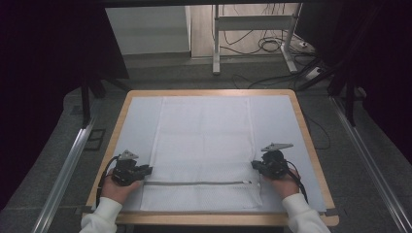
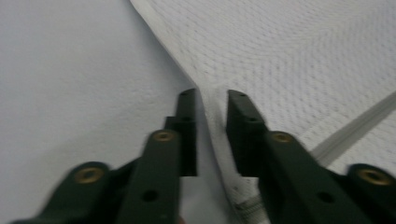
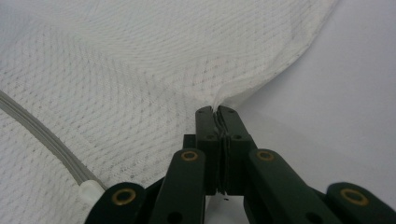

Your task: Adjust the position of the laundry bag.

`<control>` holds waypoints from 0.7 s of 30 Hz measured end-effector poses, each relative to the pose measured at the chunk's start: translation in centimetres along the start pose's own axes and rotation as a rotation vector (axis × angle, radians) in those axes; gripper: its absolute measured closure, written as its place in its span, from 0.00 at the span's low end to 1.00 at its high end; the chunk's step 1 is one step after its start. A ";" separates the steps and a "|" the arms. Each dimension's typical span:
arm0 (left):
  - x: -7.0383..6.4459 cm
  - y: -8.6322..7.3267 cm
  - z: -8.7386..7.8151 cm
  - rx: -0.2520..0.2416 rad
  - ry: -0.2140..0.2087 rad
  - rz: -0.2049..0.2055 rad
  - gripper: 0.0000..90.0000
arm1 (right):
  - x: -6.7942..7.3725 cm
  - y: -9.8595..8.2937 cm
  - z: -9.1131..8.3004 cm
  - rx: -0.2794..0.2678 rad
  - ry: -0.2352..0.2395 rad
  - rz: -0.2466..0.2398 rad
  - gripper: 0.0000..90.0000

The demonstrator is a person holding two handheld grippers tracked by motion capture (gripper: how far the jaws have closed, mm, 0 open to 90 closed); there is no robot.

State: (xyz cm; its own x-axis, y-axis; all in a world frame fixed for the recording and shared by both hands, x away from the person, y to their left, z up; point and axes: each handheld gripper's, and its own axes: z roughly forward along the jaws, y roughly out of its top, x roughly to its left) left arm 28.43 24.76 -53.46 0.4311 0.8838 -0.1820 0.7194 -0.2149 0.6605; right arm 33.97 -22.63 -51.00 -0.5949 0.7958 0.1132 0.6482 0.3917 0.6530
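the right gripper (image 3: pixel 215 111) is clamped on the mesh bag's (image 1: pixel 204 141) edge. the left gripper (image 2: pixel 212 95) sits parted astride the opposite edge, apparently not pinching it.

A lab: black curtains (image 1: pixel 43 73) flank the bench (image 1: pixel 311 141), with floor rails (image 1: pixel 65 165), loose cables (image 1: pixel 272 46) and a metal stand (image 1: pixel 252 29) behind.

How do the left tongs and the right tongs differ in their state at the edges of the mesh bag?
The left tongs are open, their jaws astride the mesh bag edge; the right tongs are shut, pinching it. At the left tongs the fabric lies flat; at the right tongs it bunches. Both sit near the zipper.
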 end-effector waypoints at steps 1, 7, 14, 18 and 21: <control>0.0 0.0 -0.1 -0.016 0.014 0.007 0.75 | 0.0 0.0 0.0 -0.002 0.000 -0.001 0.96; 0.4 0.1 -1.3 -0.070 0.087 -0.028 0.38 | -0.3 -0.2 -0.2 -0.016 -0.012 -0.018 0.76; -0.7 1.1 -2.1 -0.108 0.069 -0.010 0.32 | -0.4 -0.4 -0.9 -0.061 -0.032 -0.024 0.51; -2.3 2.0 -2.2 -0.133 0.045 0.041 0.30 | -0.5 -0.7 -1.6 -0.099 -0.021 -0.025 0.45; -3.5 2.6 -2.0 -0.132 0.014 0.067 0.30 | -0.6 -0.9 -2.2 -0.121 -0.031 -0.014 0.42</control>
State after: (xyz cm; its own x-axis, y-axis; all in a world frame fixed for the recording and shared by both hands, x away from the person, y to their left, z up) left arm 27.72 21.99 -49.64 0.4679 0.8749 -0.1249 0.6107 -0.2179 0.7613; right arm 32.67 -24.47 -50.05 -0.5873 0.8053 0.0814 0.5766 0.3457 0.7403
